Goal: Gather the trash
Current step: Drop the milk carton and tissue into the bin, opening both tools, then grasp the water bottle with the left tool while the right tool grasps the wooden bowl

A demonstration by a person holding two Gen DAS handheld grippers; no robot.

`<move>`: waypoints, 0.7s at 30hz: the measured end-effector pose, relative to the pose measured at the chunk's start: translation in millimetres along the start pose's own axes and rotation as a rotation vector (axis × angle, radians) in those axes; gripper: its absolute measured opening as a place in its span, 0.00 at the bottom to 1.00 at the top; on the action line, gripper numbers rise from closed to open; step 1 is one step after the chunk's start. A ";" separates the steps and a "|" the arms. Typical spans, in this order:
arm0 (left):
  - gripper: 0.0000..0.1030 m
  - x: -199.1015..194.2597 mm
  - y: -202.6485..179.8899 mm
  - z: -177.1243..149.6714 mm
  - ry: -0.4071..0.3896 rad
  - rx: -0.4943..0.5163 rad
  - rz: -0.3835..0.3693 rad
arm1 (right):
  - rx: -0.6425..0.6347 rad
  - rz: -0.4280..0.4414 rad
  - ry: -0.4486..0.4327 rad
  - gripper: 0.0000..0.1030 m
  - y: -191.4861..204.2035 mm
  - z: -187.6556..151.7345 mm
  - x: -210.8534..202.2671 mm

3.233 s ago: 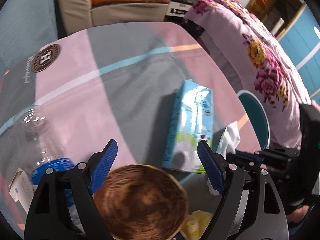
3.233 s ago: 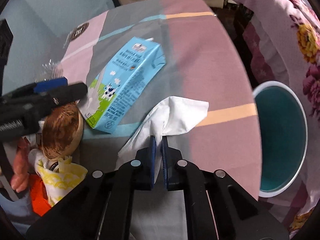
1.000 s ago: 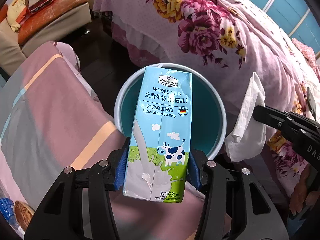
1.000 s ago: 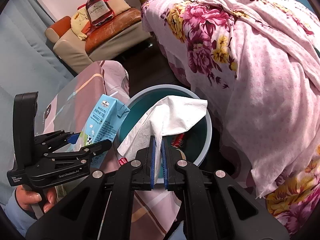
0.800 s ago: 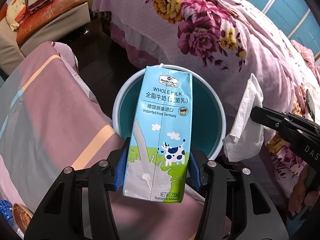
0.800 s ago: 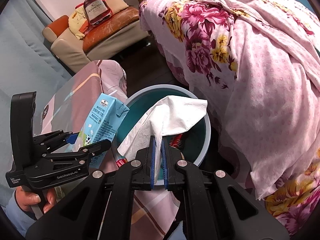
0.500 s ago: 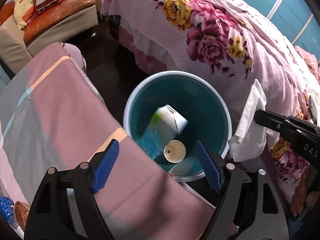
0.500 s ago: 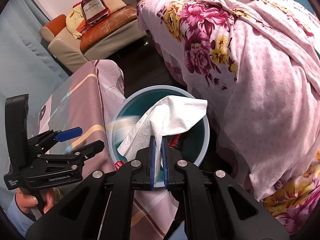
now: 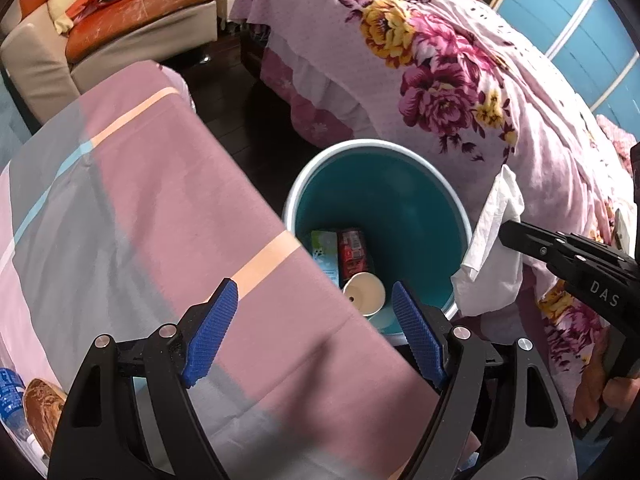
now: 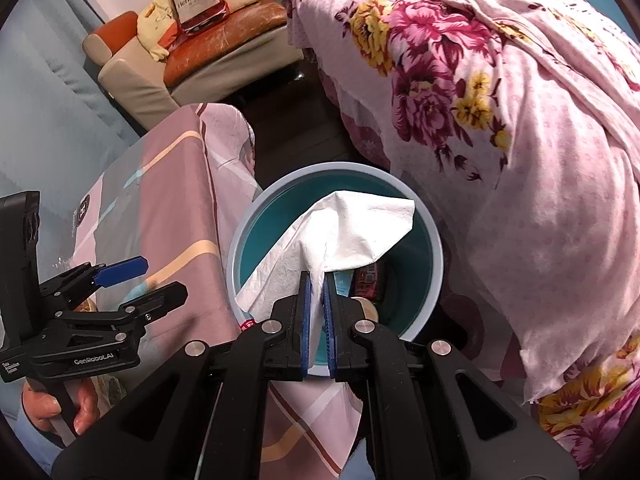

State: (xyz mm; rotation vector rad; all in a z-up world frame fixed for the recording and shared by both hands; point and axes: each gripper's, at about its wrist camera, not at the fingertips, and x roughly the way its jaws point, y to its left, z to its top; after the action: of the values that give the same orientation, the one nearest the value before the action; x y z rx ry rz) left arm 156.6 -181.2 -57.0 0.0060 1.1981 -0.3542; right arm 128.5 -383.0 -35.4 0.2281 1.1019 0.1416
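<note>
A teal trash bin [image 9: 424, 200] stands on the floor between the table and the bed; it also shows in the right wrist view [image 10: 432, 240]. Inside lie the blue milk carton [image 9: 326, 254], a red can [image 9: 352, 250] and a paper cup [image 9: 364, 298]. My left gripper [image 9: 314, 334] is open and empty above the table edge beside the bin. My right gripper [image 10: 316, 300] is shut on a white tissue [image 10: 352, 232] and holds it above the bin; the tissue also shows in the left wrist view [image 9: 494, 248].
The table has a pink and grey cloth [image 9: 140, 220]. A bed with a floral pink cover [image 9: 460, 80] lies close behind the bin. A sofa [image 9: 120, 36] stands at the back. A brown bowl [image 9: 42, 408] and a bottle [image 9: 10, 400] sit at the table's left.
My left gripper opened and the milk carton dropped into the bin. The left gripper has since pulled back over the table. My right gripper still holds the tissue above the bin.
</note>
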 end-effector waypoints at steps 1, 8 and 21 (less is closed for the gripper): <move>0.78 -0.5 2.3 -1.0 0.001 -0.005 -0.003 | -0.004 -0.002 0.004 0.06 2.3 0.2 1.5; 0.83 -3.4 15.2 -6.6 0.000 -0.024 -0.005 | -0.008 -0.008 0.044 0.18 10.9 -0.1 12.7; 0.89 -24.5 35.6 -19.5 -0.032 -0.068 -0.004 | 0.004 -0.021 0.044 0.70 25.7 -0.5 3.4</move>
State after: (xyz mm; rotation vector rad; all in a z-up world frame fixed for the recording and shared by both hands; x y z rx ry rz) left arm 140.8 -137.3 -48.4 -0.0604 1.1782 -0.3157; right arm 129.5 -357.3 -32.1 0.2177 1.1483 0.1264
